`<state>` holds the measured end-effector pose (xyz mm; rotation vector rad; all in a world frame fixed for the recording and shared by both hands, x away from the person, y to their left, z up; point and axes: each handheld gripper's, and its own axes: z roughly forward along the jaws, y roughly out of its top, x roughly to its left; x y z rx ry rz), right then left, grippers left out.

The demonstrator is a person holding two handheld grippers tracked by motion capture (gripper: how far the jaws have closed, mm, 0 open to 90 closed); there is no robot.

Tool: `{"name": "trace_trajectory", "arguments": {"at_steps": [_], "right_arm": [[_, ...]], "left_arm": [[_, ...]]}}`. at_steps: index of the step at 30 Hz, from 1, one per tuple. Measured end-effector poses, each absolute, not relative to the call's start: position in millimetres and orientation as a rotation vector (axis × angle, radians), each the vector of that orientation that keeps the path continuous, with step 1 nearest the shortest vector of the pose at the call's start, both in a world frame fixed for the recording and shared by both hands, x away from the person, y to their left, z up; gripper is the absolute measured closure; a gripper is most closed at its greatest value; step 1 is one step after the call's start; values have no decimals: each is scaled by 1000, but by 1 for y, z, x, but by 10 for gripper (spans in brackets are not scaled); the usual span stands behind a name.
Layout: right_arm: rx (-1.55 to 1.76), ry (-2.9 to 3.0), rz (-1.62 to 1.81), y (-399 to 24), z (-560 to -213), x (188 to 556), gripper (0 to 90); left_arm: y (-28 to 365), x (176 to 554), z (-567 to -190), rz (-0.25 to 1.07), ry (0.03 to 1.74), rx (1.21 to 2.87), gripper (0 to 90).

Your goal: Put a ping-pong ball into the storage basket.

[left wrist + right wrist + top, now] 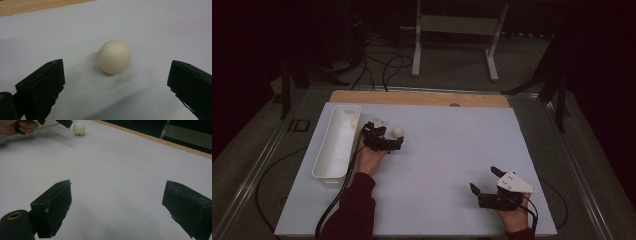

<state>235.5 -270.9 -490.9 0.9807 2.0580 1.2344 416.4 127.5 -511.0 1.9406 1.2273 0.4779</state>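
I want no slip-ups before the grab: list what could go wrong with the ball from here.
1. The ball lies free on the smooth white sheet, ahead of the open left gripper; a jaw that touches it first could send it rolling away.
2. The jaws stand wide apart, so an off-centre close might squeeze it out sideways.
3. The tray already holds another ball; a careless drop there could bounce.
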Motion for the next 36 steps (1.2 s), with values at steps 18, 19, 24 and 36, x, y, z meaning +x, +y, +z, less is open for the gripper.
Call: {"name": "trace_trajectory", "arguments": {"at_steps": [18,19,24,36], "right_arm": [[981,2061,1231,-271,-491,236,84],[981,2061,1231,-271,-491,236,84],[980,2060,1231,-271,-491,236,84],[981,2058,1232,-271,-491,236,84]], "left_arm": [[120,424,-514,478,1237,1949,29],[120,425,-514,476,1237,1954,30],[115,427,-516,471,1240,1953,41],[105,431,-521,497,1241,1971,105]]}}
